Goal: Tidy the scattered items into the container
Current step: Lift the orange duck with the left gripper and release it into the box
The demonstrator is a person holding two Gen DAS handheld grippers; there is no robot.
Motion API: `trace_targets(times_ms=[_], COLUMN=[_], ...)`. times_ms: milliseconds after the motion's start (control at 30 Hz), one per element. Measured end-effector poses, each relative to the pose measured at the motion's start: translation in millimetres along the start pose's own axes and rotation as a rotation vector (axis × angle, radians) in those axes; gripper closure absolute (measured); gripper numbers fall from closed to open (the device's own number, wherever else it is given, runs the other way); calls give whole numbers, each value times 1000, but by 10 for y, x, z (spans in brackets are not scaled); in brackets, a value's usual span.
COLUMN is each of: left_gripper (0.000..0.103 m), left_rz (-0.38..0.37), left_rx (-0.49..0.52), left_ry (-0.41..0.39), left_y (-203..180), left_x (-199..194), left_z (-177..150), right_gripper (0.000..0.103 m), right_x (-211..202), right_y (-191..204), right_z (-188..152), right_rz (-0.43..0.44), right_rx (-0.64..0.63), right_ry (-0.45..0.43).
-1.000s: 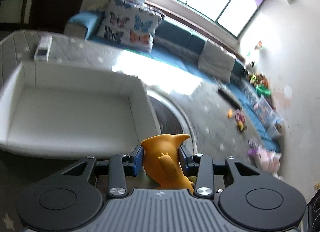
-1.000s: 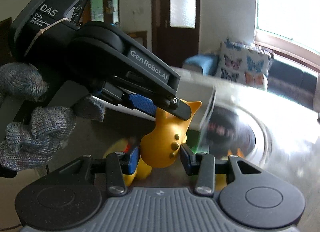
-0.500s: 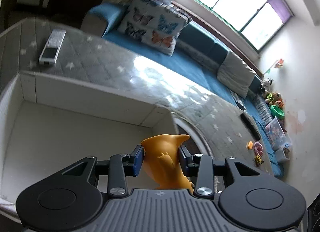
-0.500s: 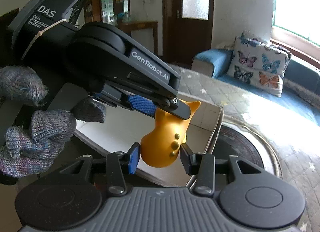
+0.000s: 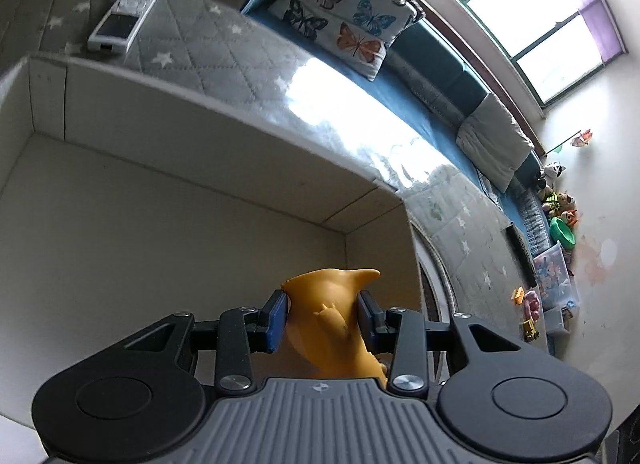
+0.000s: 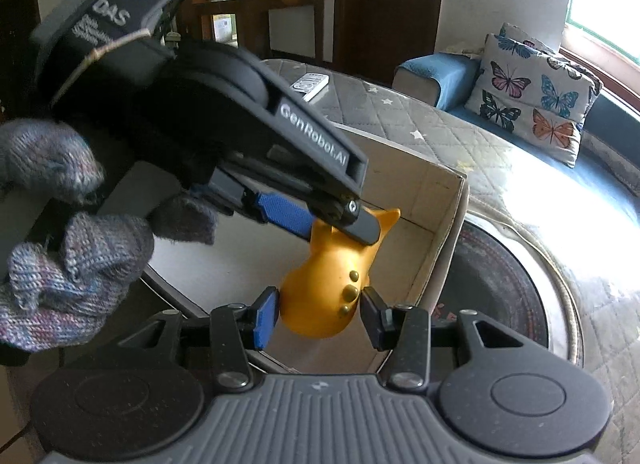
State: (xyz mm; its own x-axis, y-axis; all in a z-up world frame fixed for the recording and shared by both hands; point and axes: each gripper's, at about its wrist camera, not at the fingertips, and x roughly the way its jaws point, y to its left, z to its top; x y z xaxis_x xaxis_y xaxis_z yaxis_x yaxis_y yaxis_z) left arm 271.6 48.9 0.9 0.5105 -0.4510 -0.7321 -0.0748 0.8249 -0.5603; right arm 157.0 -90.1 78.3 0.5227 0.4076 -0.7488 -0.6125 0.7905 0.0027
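An orange toy animal sits between the blue pads of my left gripper, which is shut on its upper part. The same toy shows in the right wrist view, held over the white cardboard box. My right gripper is shut on the toy's rounded lower end. The left gripper's body and a gloved hand fill the left of that view. The box is open-topped with a bare floor beneath the toy.
The box stands on a grey quilted star-pattern mat with a remote control behind it. A round dark tray lies right of the box. A blue sofa with butterfly pillows and scattered toys lie farther off.
Both grippers carried the orange toy forward from beside the box to above its inside. The box now fills more of both views. The grips have not changed.
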Motion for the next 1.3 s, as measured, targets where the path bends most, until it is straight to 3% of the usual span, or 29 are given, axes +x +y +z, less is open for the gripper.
trace_targets(times_ms=[433, 733, 1300], left_gripper=[63, 63, 63], left_rz=[14, 4, -12], left_rx=[43, 127, 197], left_ry=[21, -35, -89], left_y=[-97, -285, -455], left_x=[17, -204, -626], left_z=[-101, -224, -686], right_gripper=[52, 44, 43], right_x=[-262, -564, -1049], right_y=[74, 49, 237], right_z=[-153, -351, -1083], right_rz=[-37, -65, -133], right_rx=[35, 100, 200], right_ry=[-92, -172, -188])
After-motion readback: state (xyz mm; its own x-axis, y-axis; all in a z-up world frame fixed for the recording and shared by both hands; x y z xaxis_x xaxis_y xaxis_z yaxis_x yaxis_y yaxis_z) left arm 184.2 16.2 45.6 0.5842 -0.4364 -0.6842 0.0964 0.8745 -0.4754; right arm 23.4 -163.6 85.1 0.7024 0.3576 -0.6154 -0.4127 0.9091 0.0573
